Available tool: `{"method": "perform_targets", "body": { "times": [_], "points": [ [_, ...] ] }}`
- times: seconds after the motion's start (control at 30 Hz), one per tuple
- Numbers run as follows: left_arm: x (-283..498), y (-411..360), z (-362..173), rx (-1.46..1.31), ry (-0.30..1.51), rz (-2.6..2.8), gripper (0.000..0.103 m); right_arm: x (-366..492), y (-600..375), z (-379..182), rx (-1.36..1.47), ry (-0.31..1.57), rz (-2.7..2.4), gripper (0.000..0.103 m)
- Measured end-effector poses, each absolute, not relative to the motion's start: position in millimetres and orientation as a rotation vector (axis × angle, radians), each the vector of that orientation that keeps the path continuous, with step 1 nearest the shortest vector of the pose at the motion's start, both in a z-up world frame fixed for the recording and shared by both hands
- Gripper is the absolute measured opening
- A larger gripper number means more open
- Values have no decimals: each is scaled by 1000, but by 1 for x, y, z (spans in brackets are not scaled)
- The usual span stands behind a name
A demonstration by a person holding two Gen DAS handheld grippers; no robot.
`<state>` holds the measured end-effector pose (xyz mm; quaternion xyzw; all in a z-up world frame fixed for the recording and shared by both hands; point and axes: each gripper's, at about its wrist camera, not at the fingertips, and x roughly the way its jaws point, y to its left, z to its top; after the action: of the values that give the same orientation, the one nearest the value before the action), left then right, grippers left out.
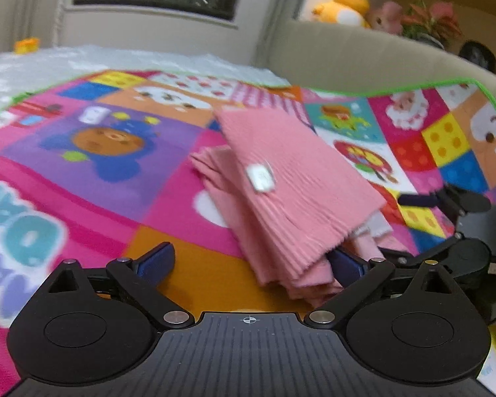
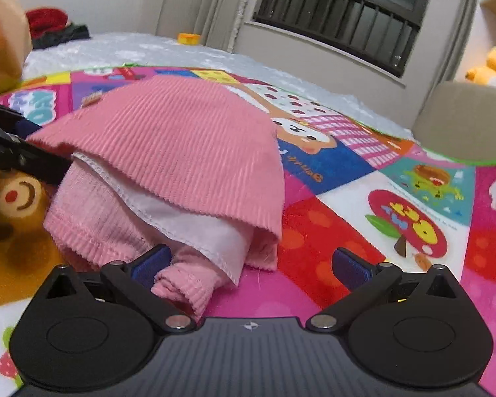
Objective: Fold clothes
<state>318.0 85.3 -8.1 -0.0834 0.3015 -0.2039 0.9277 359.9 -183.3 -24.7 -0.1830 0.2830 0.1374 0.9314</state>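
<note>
One pink corduroy garment [image 2: 182, 152] lay on one patchwork play mat [image 2: 347, 231], flanked by two hand-held grippers, left [image 1: 251, 261] and right [image 2: 251, 264]; one yellow plush duck [image 1: 345, 1] sat behind.

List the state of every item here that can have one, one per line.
Pink garment: folded into a layered bundle, lying on the mat, white lining showing at the edge.
Left gripper: open, nothing held; its right finger is against the bundle's near edge.
Right gripper: open, nothing held; a pink cuff lies by its left finger.
Play mat: spread flat.
Yellow plush toy: sitting upright behind the beige ledge.
</note>
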Motion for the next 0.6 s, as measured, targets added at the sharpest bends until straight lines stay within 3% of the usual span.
{"method": "perform_targets", "body": {
  "times": [0.33, 0.6],
  "points": [
    [291, 78, 41, -266, 397, -733, 100, 361, -214, -9, -173, 645, 382, 103],
    [341, 49, -20, -289, 614, -595, 100, 381, -233, 23, -28, 574, 284, 103]
  ]
}}
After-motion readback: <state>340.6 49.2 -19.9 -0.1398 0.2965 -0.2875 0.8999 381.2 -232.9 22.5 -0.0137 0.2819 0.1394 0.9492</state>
